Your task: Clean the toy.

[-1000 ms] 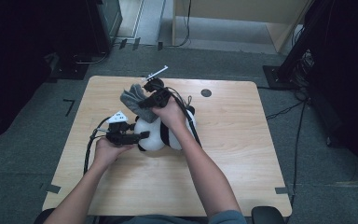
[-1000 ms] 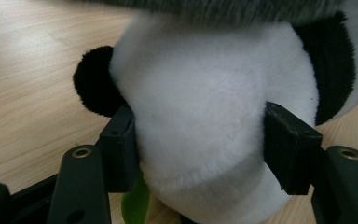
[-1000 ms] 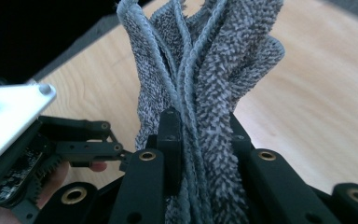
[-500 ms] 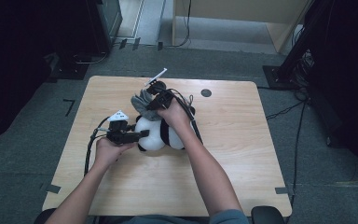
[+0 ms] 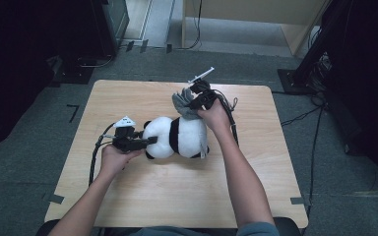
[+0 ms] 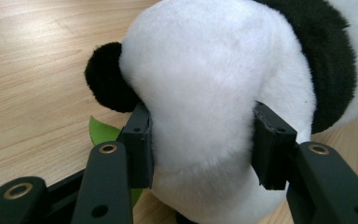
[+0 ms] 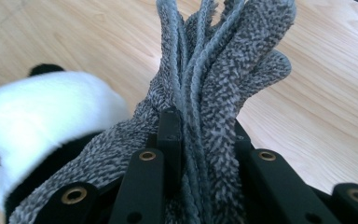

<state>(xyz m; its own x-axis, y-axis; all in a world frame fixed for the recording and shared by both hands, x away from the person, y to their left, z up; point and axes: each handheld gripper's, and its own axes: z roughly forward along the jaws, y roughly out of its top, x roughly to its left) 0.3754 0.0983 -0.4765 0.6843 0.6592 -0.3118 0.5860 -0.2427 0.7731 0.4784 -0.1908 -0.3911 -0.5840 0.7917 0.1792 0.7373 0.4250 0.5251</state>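
A black-and-white panda plush (image 5: 177, 136) lies on its side in the middle of the wooden table (image 5: 142, 201). My left gripper (image 5: 148, 141) comes in from its left; its jaws have just been closing, and both pads now press into the white head (image 6: 205, 70), which bulges between them. My right gripper (image 5: 193, 104) is beyond the panda's body, shut on a bunched grey knitted cloth (image 5: 181, 105). In the right gripper view the cloth (image 7: 223, 56) stands up in folds between my jaws (image 7: 200, 126), and its lower end trails toward the panda (image 7: 42, 107).
A green felt leaf (image 6: 100, 130) pokes out beneath the panda's head. Black cables trail from the left gripper (image 5: 97, 152) and the right gripper (image 5: 232, 123) across the tabletop. Bare wood stretches on the near half of the table and along its far left.
My right hand has carried the grey cloth to the right, from above the panda's head to beyond its body. The left hand has stayed on the head, and more of the panda shows.
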